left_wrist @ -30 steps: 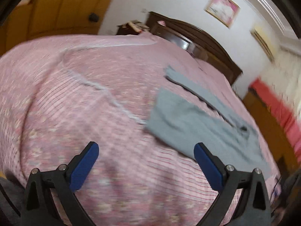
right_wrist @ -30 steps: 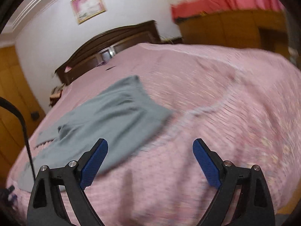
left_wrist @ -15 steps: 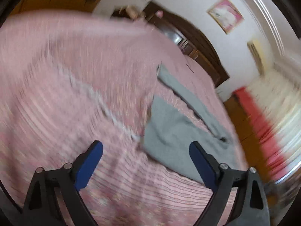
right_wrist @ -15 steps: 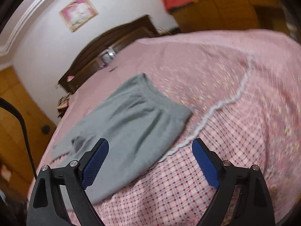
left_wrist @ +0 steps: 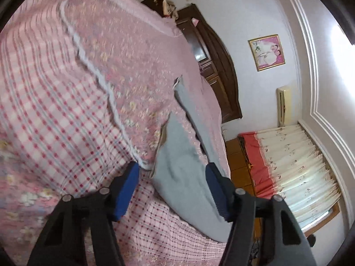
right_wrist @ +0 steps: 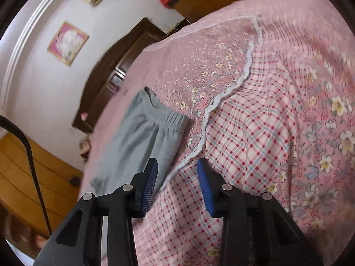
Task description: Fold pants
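Two hand-held grippers hover over the bed (left_wrist: 55,102), both parted and empty: your left hand-held gripper (left_wrist: 172,190) at a leg hem, your right hand-held gripper (right_wrist: 177,184) narrower, near the waistband (right_wrist: 165,119). The grey pants (left_wrist: 182,177) lie flat on the pink bedspread, apparently soft, light and limp, so pinch both layers at the corners. Motion blur smears detail, and each pair of fingers hides cloth beneath.

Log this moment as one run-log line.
stage: approach | pants: flat on bed, unfolded | left gripper: open, over a leg | right gripper: open, beside waistband | grasped: nothing
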A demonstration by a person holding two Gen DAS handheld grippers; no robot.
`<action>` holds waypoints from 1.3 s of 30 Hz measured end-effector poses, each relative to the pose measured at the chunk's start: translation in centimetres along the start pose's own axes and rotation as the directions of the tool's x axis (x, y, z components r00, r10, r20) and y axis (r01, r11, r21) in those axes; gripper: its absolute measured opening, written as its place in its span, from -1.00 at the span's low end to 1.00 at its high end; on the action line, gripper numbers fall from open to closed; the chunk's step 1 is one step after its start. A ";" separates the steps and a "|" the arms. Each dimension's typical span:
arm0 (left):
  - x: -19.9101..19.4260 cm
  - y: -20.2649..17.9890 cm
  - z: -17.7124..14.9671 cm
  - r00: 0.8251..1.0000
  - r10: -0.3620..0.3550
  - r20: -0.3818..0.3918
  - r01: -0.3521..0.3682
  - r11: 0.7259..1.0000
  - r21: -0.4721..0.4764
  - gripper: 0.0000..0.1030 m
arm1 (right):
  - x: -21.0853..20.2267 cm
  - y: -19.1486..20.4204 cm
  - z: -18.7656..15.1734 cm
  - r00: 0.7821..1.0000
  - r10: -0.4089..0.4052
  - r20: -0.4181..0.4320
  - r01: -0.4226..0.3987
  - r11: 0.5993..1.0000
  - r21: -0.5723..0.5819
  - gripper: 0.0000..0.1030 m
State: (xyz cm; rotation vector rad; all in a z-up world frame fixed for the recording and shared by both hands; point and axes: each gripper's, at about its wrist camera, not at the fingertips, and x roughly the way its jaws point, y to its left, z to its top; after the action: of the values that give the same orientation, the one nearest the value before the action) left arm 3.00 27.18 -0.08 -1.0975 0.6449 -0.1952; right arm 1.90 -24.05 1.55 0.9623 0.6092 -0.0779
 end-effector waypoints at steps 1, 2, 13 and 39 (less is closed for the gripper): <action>0.6 0.2 0.0 1.000 0.017 -0.009 -0.017 1.000 -0.003 0.12 | 0.3 -0.1 0.1 1.000 0.017 -0.003 -0.017 1.000 0.016 -0.24; 0.9 0.5 0.1 0.999 0.037 -0.013 -0.037 0.999 -0.007 0.04 | 0.2 -0.2 0.1 1.000 0.029 -0.005 -0.028 0.999 0.025 -0.24; 0.4 2.5 0.6 1.000 0.008 0.028 -0.006 0.997 -0.076 -0.61 | 1.9 -3.0 2.2 0.986 0.162 0.045 -0.168 0.965 0.200 -0.36; -3.0 0.7 1.7 0.998 -0.020 0.067 0.022 1.000 -0.022 -0.95 | -0.2 -1.1 1.9 0.972 0.222 0.070 -0.229 0.967 0.115 -0.85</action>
State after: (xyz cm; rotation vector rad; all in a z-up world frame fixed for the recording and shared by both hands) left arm 1.48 30.15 0.96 -1.1280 0.5770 -0.1689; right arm 2.22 -26.27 1.65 1.1392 0.4433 0.0615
